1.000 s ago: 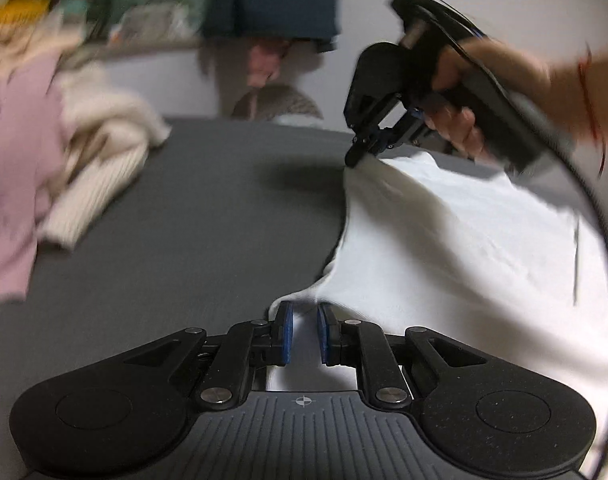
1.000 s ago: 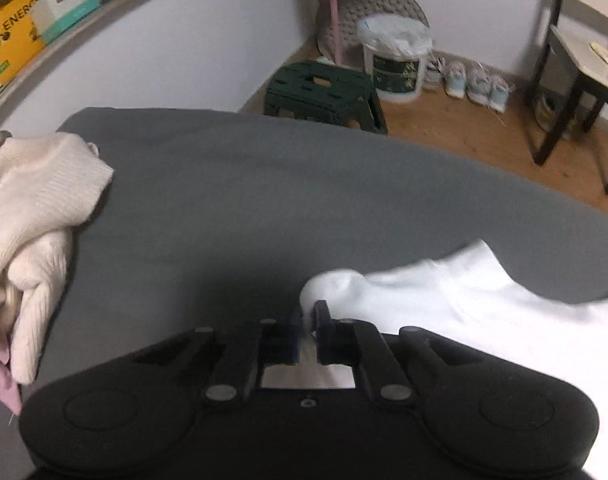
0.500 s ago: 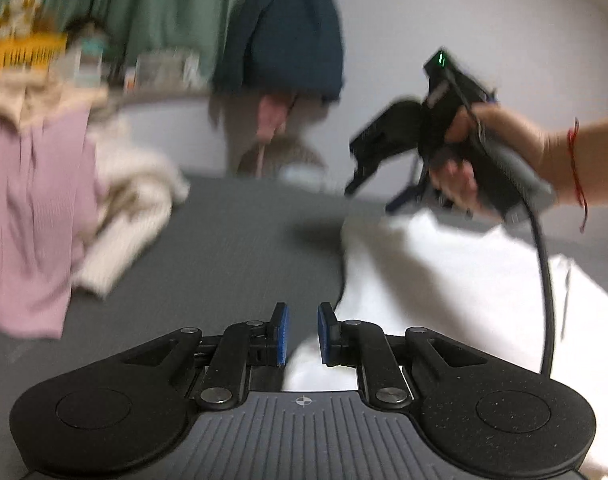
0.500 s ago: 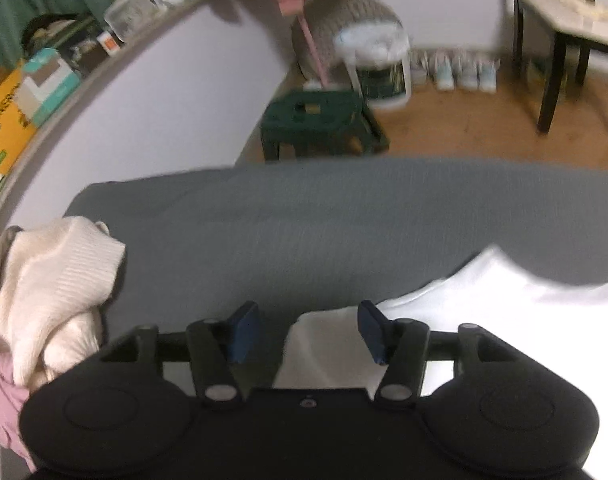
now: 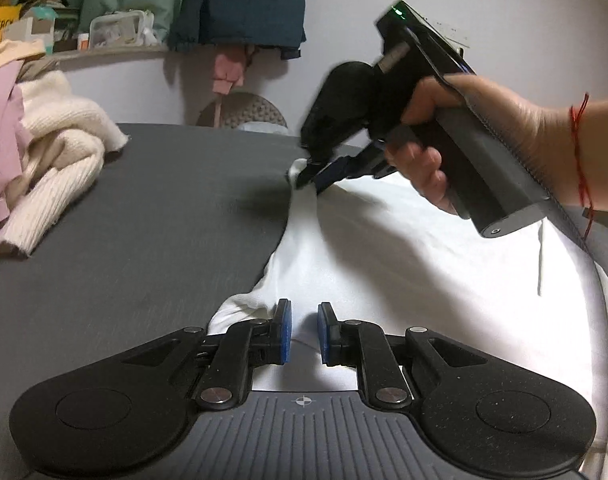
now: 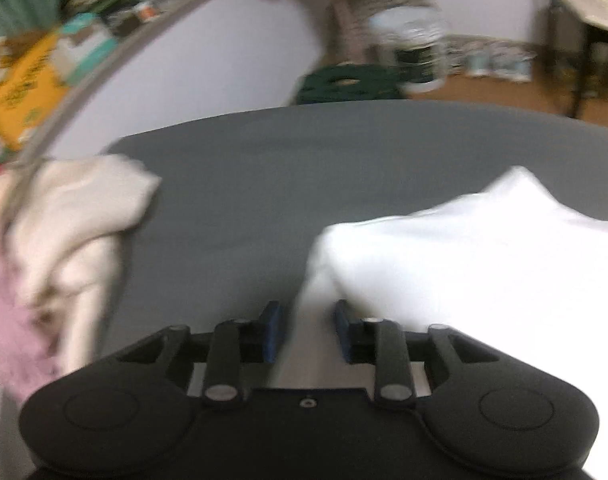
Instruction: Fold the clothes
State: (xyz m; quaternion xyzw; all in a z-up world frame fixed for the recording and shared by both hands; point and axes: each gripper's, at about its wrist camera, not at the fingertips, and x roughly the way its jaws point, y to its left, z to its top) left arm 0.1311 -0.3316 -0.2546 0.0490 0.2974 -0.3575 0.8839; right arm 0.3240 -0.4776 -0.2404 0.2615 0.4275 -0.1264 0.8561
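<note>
White cotton-like garment (image 5: 423, 264), thin and limp, lies spread over the right half of the dark grey bed cover (image 5: 152, 216), its left edge running down the middle of it. From my left wrist camera, my left gripper (image 5: 302, 334) sits low over the near left edge of the cloth with its blue pads standing a little apart and fabric showing in the gap, not pinched as far as I can judge. Farther along the same edge, my right gripper (image 5: 309, 178) in my right hand (image 5: 427, 160) noses down onto the far corner. A cream knitted sweater (image 5: 60, 168) is heaped at the cover's left side.

From my right wrist camera, blurred by motion, my right gripper (image 6: 307, 330) has its pads apart, with the cloth's edge (image 6: 443, 260) between and beyond them.

This fabric should be light, soft and slippery, so I would pinch it right at the corners and hem.

Half a second ago the right gripper hung above the cloth with its jaws wider; now it is down at the corner with them narrower. A second ago both were clamped on it.
</note>
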